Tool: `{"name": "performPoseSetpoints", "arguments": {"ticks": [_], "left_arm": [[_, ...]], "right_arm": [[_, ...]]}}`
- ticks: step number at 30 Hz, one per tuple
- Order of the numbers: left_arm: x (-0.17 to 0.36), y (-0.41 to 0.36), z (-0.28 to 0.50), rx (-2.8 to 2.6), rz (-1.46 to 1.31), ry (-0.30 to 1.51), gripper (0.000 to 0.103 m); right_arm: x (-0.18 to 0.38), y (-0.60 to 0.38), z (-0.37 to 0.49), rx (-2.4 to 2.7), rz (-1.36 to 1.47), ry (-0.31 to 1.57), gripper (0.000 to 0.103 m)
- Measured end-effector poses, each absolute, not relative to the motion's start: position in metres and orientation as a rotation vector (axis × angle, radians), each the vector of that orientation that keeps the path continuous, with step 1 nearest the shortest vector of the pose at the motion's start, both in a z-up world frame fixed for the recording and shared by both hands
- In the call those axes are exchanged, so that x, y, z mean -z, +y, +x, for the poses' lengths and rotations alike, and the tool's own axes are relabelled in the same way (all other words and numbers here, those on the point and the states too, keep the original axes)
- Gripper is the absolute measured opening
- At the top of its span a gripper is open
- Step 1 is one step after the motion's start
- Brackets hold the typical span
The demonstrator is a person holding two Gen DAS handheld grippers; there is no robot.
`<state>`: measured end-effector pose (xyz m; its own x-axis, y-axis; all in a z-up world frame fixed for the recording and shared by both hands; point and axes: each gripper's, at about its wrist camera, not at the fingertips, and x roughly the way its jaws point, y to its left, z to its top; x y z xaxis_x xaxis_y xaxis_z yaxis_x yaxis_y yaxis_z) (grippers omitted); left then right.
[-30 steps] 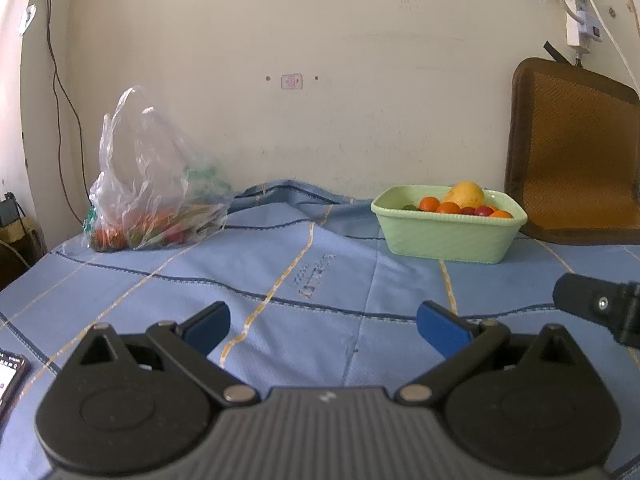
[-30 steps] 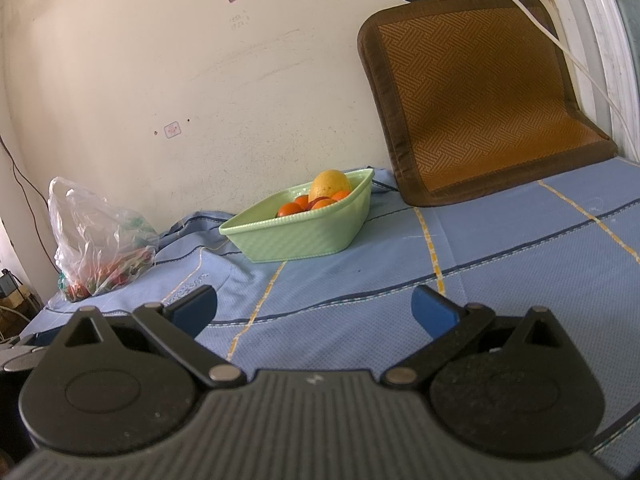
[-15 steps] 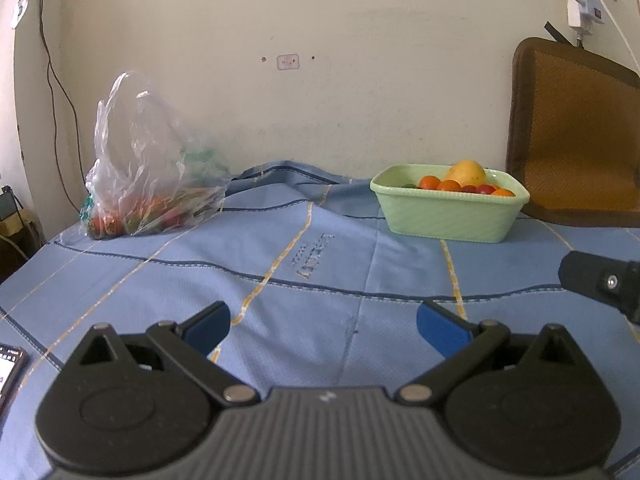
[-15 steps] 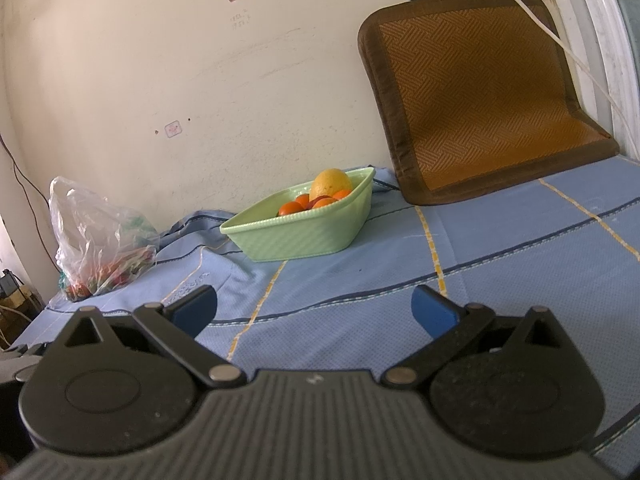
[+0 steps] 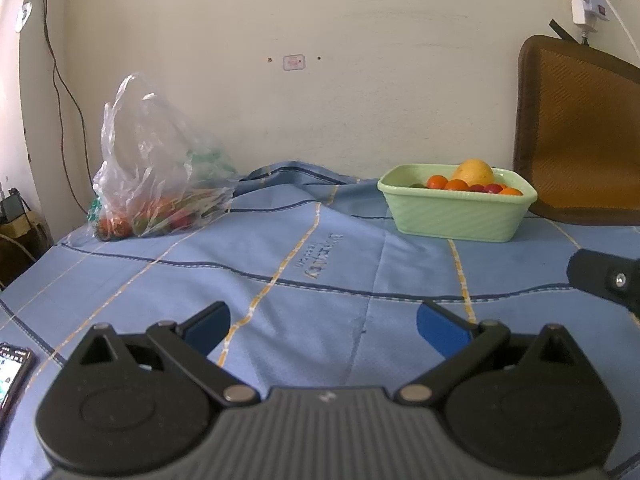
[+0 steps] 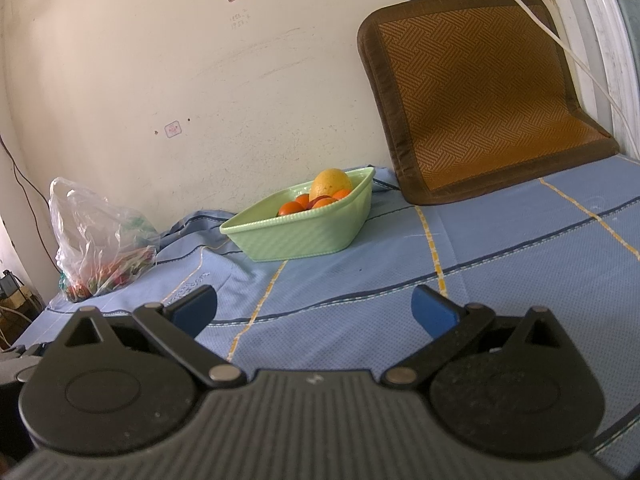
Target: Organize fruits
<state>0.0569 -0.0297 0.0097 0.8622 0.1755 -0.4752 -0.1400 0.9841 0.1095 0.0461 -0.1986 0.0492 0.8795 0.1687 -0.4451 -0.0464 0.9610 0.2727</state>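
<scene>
Both your left claw (image 5: pixel 322 326) and right claw (image 6: pixel 314 308) gape empty. Some fruit (image 5: pixel 472 178) sits in the green tub (image 5: pixel 452 216) by the bed's (image 5: pixel 360 264) far edge; the bag (image 5: pixel 156 184) at the far-left corner remains full.

Pale green rectangular basin (image 5: pixel 456 216), ribbed walls, standing upright on the blue cloth in the right middle of the left wrist view and at centre frame in the right wrist view (image 6: pixel 304 232). It holds a large yellow fruit (image 5: pixel 472 172) at the back, with small orange fruits (image 5: pixel 437 181) and red fruits (image 5: pixel 493 188) in front of it. Clear plastic bag (image 5: pixel 156 176), crumpled, slumped against the wall at left middle, well apart from the basin; red, orange and green produce shows through its lower part (image 6: pixel 104 252).
</scene>
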Motion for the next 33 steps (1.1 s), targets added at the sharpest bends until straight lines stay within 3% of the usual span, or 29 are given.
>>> {"name": "performPoseSetpoints", "arguments": {"ticks": [33], "left_arm": [[-0.0139,-0.0277,0.0518,-0.172,0.074,0.464,0.103]], "right_arm": [[-0.0494,-0.1997,0.0455,-0.108,0.273,0.487,0.103]]}}
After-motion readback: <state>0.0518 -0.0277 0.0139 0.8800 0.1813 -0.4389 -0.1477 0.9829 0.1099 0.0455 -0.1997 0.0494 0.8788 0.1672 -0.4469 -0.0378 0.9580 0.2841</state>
